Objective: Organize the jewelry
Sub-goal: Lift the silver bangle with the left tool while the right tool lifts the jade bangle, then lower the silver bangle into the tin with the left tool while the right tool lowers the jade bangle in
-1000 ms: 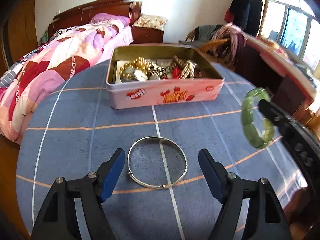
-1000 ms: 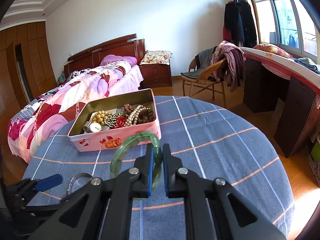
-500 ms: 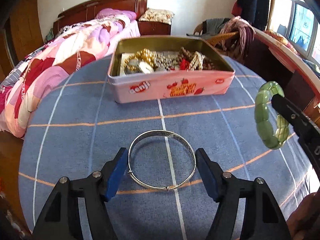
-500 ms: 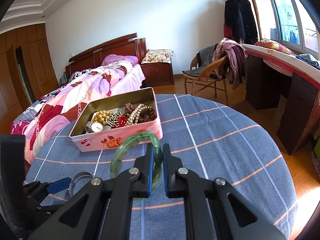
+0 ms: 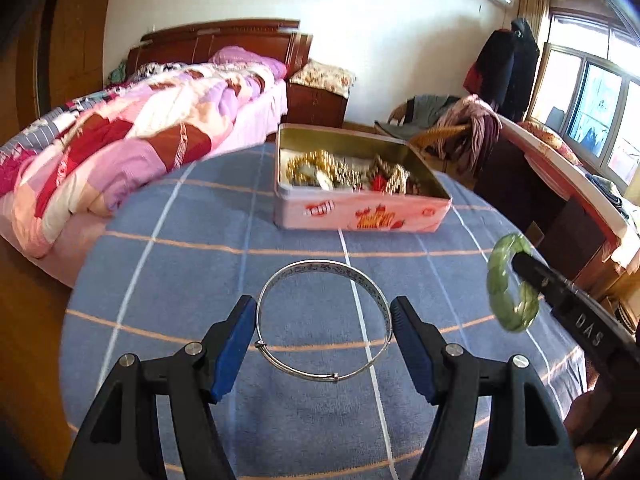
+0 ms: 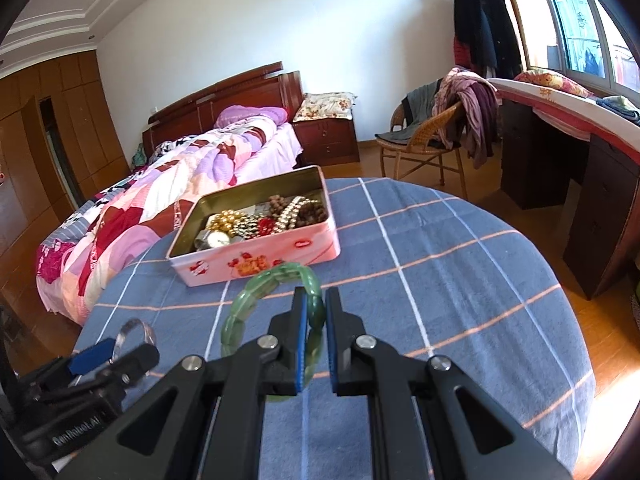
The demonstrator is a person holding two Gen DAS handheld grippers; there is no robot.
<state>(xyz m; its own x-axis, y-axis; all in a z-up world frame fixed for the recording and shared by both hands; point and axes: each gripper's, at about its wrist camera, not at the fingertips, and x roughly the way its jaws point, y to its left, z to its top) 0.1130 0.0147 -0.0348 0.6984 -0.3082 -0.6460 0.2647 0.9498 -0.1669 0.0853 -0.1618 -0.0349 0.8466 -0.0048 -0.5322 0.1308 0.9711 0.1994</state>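
A thin silver bangle point(image 5: 320, 265) sits level between the blue pads of my left gripper point(image 5: 323, 308), which is shut on its two sides; it hangs tilted just above the blue checked cloth. From the right wrist view the bangle point(image 6: 136, 330) sticks up beside the left gripper's blue pad point(image 6: 92, 360). My right gripper point(image 6: 316, 300) is shut on a green beaded bracelet point(image 6: 256, 292), held upright in the air. The same bracelet point(image 5: 498, 280) shows at the right of the left wrist view. A pink tin point(image 5: 360, 212) full of beads and chains stands farther back.
The round table wears a blue cloth with orange and white lines point(image 6: 440, 280). A bed with a pink patchwork quilt point(image 5: 120, 152) lies close on the left. A wicker chair with clothes point(image 6: 424, 140) and a dark desk point(image 6: 540, 152) stand to the right.
My left gripper's jaws closed onto the silver bangle, then rose and drew back with it, so the tin looks farther off. The right gripper kept its hold on the green bracelet.
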